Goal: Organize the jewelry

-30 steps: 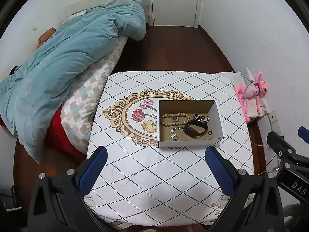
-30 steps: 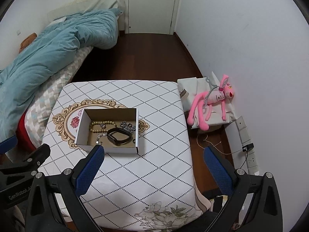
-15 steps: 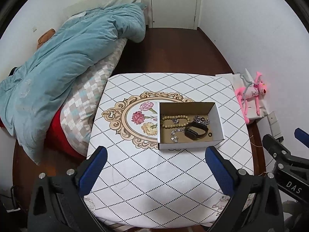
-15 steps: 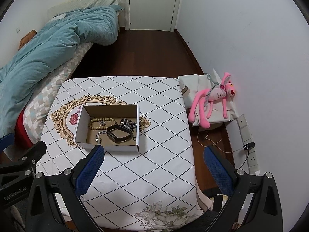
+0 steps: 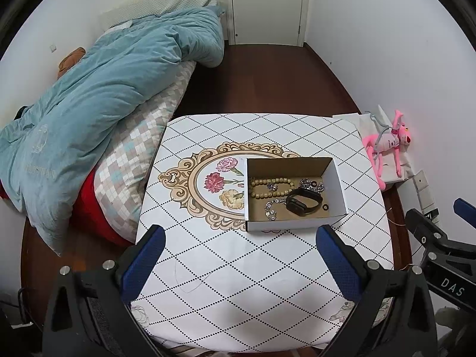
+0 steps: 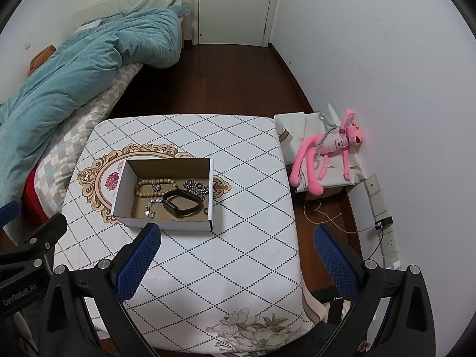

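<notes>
A white cardboard box (image 5: 336, 175) (image 6: 120, 190) stands open on the patterned tablecloth (image 5: 238, 267) (image 6: 238, 253). Inside lie a wooden bead bracelet (image 5: 261, 184) (image 6: 148, 182), a black wristband (image 5: 303, 203) (image 6: 180, 203), a silver chain (image 5: 311, 185) (image 6: 195, 187), a small charm chain (image 5: 271, 208) (image 6: 150, 208) and a small black ring (image 5: 325, 207) (image 6: 206, 210). My left gripper (image 5: 238, 238) is open and empty, high above the table's near part. My right gripper (image 6: 235, 235) is open and empty, to the right of the box.
A bed with a teal duvet (image 5: 98, 110) (image 6: 74, 74) lies left of the table. A pink plush toy (image 5: 386, 145) (image 6: 327, 151) rests on a white bag by the right wall. Wall sockets and a cable (image 6: 383, 223) sit low on the right. A door (image 5: 267, 6) is at the back.
Both grippers have drawn back and upward a little, so the table and box look smaller and lower in view. Both stay open and empty.
</notes>
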### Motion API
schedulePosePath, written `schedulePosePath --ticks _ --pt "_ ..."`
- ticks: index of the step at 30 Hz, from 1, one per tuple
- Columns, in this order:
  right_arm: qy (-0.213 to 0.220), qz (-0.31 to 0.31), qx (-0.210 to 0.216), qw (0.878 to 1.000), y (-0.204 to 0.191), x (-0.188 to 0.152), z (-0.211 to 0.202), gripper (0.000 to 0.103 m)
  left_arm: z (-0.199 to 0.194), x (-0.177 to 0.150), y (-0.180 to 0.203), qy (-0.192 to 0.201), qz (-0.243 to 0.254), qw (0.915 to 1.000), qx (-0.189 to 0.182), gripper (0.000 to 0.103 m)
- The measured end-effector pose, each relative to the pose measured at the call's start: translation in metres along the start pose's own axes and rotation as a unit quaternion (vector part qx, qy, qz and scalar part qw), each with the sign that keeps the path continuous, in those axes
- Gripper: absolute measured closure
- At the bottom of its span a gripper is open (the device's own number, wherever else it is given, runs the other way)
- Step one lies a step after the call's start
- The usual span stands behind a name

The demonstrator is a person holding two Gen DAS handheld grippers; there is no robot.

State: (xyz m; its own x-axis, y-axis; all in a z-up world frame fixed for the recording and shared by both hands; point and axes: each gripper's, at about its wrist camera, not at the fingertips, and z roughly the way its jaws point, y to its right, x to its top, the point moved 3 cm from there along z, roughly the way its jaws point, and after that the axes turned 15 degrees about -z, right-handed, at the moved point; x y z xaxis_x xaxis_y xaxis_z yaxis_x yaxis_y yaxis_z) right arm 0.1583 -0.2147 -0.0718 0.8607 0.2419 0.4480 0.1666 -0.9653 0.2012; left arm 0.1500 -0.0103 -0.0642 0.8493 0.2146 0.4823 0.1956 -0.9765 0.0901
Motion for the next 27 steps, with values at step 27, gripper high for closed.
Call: schedulePosePath --ticks 27 --pt "0.007 0.002 0.006 1.0 -0.0031 0.0021 -0.0093 0.0 -0.0077 0.0053 0.004 0.009 0.001 0.9999 -0.005 0.0"
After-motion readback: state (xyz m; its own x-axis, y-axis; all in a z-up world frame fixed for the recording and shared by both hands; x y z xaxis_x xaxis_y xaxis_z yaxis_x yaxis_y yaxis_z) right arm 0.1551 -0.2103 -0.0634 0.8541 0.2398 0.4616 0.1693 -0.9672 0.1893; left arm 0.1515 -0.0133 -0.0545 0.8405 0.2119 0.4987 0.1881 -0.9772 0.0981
